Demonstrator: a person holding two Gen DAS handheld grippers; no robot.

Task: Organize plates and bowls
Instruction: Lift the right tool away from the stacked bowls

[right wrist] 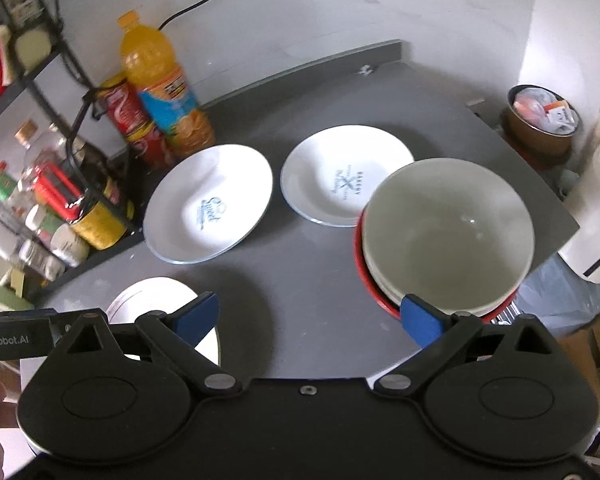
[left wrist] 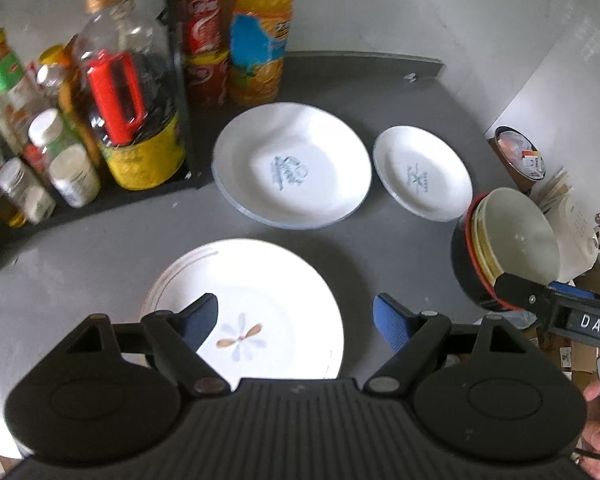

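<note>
Two tools stand wide apart and empty: the left tool (left wrist: 294, 316) hovers over the flower plate (left wrist: 260, 300) at lower centre, while the right tool (right wrist: 308, 316) sits beside the nested bowls (right wrist: 448, 236) at right, likely stacked to save tabletop (right wrist: 308, 280) space.

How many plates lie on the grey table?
3, unless others lie stacked beneath. The flower plate is nearest, under the left gripper; the large printed plate sits beyond; the small printed plate lies beside it.
</note>
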